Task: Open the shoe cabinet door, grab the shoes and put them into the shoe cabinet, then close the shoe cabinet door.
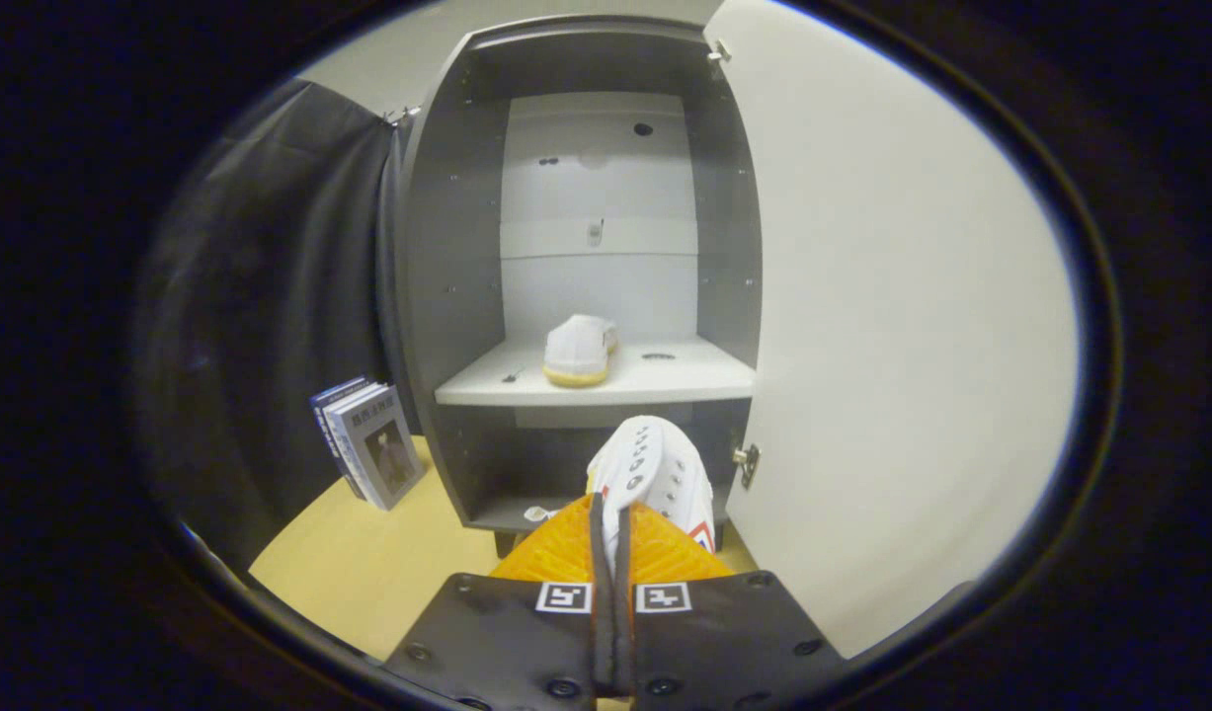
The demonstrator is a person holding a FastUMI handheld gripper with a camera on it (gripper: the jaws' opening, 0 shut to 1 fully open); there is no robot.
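Shoes first: one white shoe [655,479] hangs from the claw, and a second white shoe [579,349] with a yellowish sole already sits on the cabinet's shelf [685,380].

The gripper [611,523] has its two orange fingers [556,553] drawn almost fully together — only a thin dark slit runs between them — and both press on the near edge of the held shoe, which looks pinched at its rim. That shoe rises just ahead of the fingertips, tilted upward, its white upper dotted with dark eyelets and a small red-and-blue mark on its right side. A bit of white lace [538,513] trails to the left of the fingers. Each black finger base carries a small square black-and-white marker.

Beyond the held shoe stands the shoe cabinet [447,296], grey inside, with a paler back panel. Its door [902,326] is swung wide open to the right — a broad white panel, with a metal hinge [746,464] showing on its inner edge near the held shoe. The shelved shoe rests near the middle of the pale shelf, heel toward the onlooker, well apart from the held one. Below the shelf is a lower compartment; the held shoe is in front of it, and whether it touches the cabinet cannot be told.

To the left of the cabinet, a few books [368,454] stand leaning on the yellow wooden floor [368,573], against dark cloth.
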